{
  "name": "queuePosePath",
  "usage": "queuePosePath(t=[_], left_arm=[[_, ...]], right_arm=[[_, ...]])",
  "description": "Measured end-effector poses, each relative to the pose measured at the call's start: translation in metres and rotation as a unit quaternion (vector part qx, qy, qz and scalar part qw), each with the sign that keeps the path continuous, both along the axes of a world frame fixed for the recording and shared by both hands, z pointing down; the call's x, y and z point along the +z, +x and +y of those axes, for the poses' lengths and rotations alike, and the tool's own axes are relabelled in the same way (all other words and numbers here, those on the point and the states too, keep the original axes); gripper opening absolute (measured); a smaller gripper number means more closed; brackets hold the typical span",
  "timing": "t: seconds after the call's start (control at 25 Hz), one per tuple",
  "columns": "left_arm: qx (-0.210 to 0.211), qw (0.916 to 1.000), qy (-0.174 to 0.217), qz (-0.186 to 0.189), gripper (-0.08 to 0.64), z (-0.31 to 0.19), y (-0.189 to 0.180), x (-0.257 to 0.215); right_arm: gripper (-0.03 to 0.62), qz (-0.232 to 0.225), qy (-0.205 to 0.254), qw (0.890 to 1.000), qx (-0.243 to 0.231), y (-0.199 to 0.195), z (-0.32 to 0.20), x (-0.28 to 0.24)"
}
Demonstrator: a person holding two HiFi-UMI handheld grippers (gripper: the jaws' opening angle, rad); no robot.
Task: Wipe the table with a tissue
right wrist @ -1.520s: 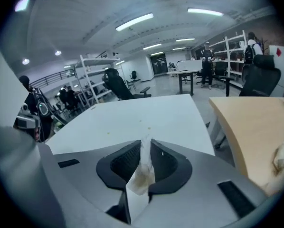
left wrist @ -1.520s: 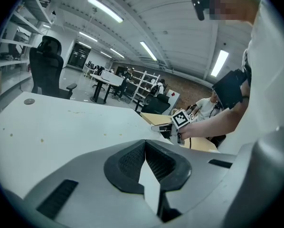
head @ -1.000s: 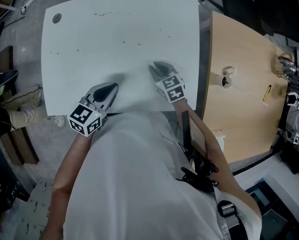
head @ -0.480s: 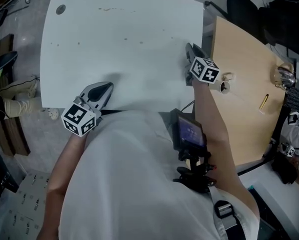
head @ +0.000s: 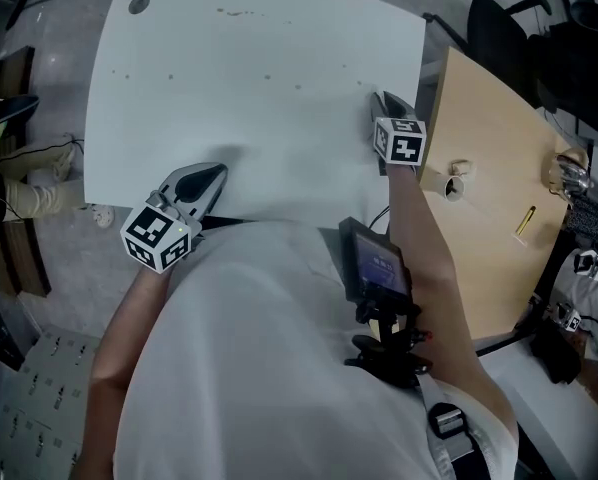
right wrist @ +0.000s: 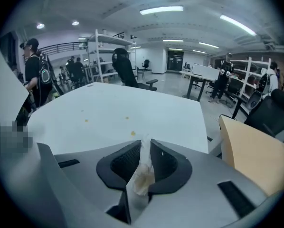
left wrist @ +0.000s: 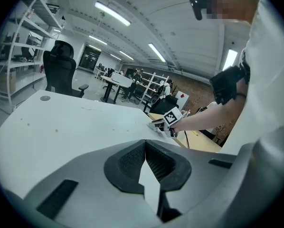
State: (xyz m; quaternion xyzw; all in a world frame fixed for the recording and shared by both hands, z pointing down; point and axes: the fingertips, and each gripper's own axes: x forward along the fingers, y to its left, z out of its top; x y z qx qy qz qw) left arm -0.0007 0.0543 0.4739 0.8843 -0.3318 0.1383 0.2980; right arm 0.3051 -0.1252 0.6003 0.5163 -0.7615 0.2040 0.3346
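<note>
The tissue (right wrist: 142,175) is pinched in the right claw (right wrist: 144,144), whose jaws are closed on it. It is a narrow, crumpled white strip whose long axis runs along the slot between the jaws. Its thin twisted end pokes out past the tips toward the white surface (head: 259,48), and its wider end bunches back in the slot. That wider part carries a yellowish-brown stain, while the tip looks clean.

In the head view the right claw sits at the surface's right edge, about halfway along it, pointing toward the far side. The tissue itself is hidden under the claw there, so I cannot tell whether it touches the surface. Small brownish spots (right wrist: 132,133) dot the surface just ahead of the tissue's tip, with more scattered toward the far edge.

The left claw (head: 217,173) rests at the surface's near edge, its jaws closed tip to tip with nothing between them.
</note>
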Motion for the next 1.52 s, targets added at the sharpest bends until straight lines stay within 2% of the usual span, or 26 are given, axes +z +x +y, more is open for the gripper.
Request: queuePosePath(t=[0.2, 0.32, 0.44, 0.52, 0.56, 0.64, 0.72, 0.76, 0.84, 0.96, 1.08, 1.2, 1.4, 1.52], left_arm=[[0.009, 0.9999, 0.0, 0.005, 0.006, 0.001, 0.003, 0.0], [0.014, 0.9999, -0.001, 0.006, 0.006, 0.0, 0.004, 0.001], [0.018, 0.9998, 0.0, 0.007, 0.006, -0.003, 0.005, 0.001], [0.021, 0.9997, 0.001, 0.009, 0.006, -0.005, 0.007, 0.001], [0.022, 0.9997, 0.001, 0.01, 0.006, -0.005, 0.009, 0.0], [0.024, 0.9996, 0.004, 0.011, 0.006, -0.008, 0.011, -0.002], [0.022, 0.9997, 0.005, 0.012, 0.006, -0.009, 0.01, -0.002], [0.02, 0.9997, 0.004, 0.013, 0.006, -0.009, 0.009, -0.002], [0.016, 0.9998, 0.001, 0.013, 0.006, -0.008, 0.006, -0.001], [0.011, 0.9999, -0.003, 0.009, 0.006, -0.006, 0.0, 0.001], [0.009, 0.9999, -0.003, 0.008, 0.006, -0.006, -0.002, 0.001], [0.008, 0.9999, -0.002, 0.011, 0.006, -0.006, -0.002, 0.001], [0.019, 0.9997, 0.0, 0.015, 0.006, -0.008, 0.007, 0.0], [0.022, 0.9996, 0.002, 0.016, 0.006, -0.011, 0.009, -0.001]], right_arm=[[0.064, 0.041, 0.001, 0.996, -0.08, -0.022, 0.017, 0.002], [0.064, 0.047, 0.001, 0.992, -0.12, -0.043, 0.032, 0.002], [0.064, 0.013, -0.02, 0.983, -0.18, -0.07, 0.051, 0.002], [0.064, -0.048, -0.041, 0.978, -0.2, -0.082, 0.061, -0.002], [0.064, -0.086, -0.044, 0.978, -0.185, -0.081, 0.061, -0.006], [0.064, -0.153, -0.033, 0.982, -0.11, -0.063, 0.05, -0.017], [0.064, -0.177, -0.008, 0.984, -0.017, -0.028, 0.031, -0.024], [0.064, -0.167, 0.006, 0.986, 0.02, -0.009, 0.022, -0.026], [0.064, -0.11, 0.025, 0.992, 0.062, 0.022, 0.009, -0.026], [0.065, -0.015, 0.018, 0.998, 0.064, 0.04, 0.001, -0.015], [0.064, 0.03, 0.003, 0.999, 0.028, 0.023, 0.007, -0.003], [0.064, 0.033, 0.007, 0.999, -0.029, -0.02, 0.02, -0.001], [0.064, -0.006, -0.006, 0.987, -0.162, -0.101, 0.052, -0.002], [0.064, -0.062, -0.029, 0.977, -0.199, -0.12, 0.065, -0.005]])
